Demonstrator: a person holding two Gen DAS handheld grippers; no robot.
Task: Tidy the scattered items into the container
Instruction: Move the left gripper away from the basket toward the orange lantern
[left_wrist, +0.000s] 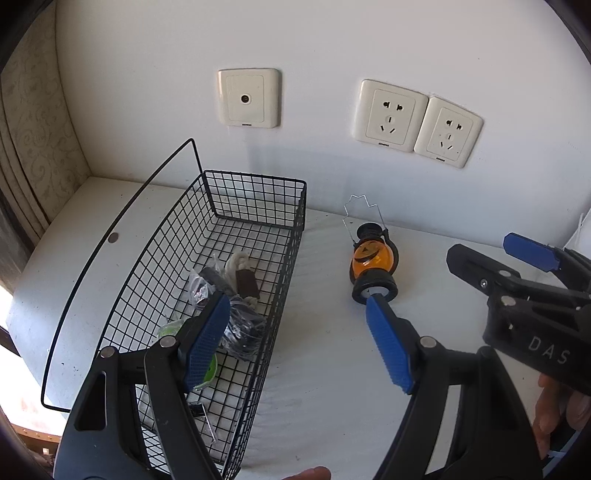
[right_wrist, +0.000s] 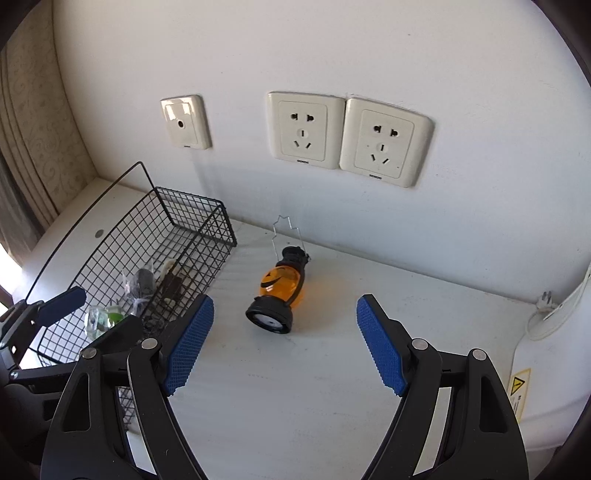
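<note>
Left wrist view: the left gripper (left_wrist: 299, 339) hangs with its blue-padded jaws spread wide and nothing between them. One finger hangs over the black wire basket (left_wrist: 284, 280), the other over the bare white tabletop (left_wrist: 325, 369). Inside the basket lie several small items: a clear plastic bag of dark parts (left_wrist: 236, 325), a coil of white rope (left_wrist: 238, 264) beside a brown block, and something green and round (left_wrist: 207, 365) partly hidden by a finger. To the right of the basket, well clear of its wall, a small orange pumpkin-face lantern (left_wrist: 373, 262) lies on its side with its black base toward the camera. Its thin wire handle (left_wrist: 364, 214) points toward the wall. The right gripper (left_wrist: 517, 266) enters from the right edge; from here I cannot tell how wide it is.

Right wrist view: the right gripper (right_wrist: 284, 343) is open wide and empty, and the lantern (right_wrist: 279, 291) lies on the table just ahead, roughly centred between the fingers. The basket (right_wrist: 207, 236) sits to its left. Two wall sockets (right_wrist: 347, 138) are on the wall behind.

The lantern looks to be the last item outside the basket. It is likely light, hollow plastic, with a smooth, rounded orange globe that could slip or crack under a hard squeeze. The black base or the dark frame at its sides seems the firmer place to grip. The wire handle looks too thin and springy to hold well.
</note>
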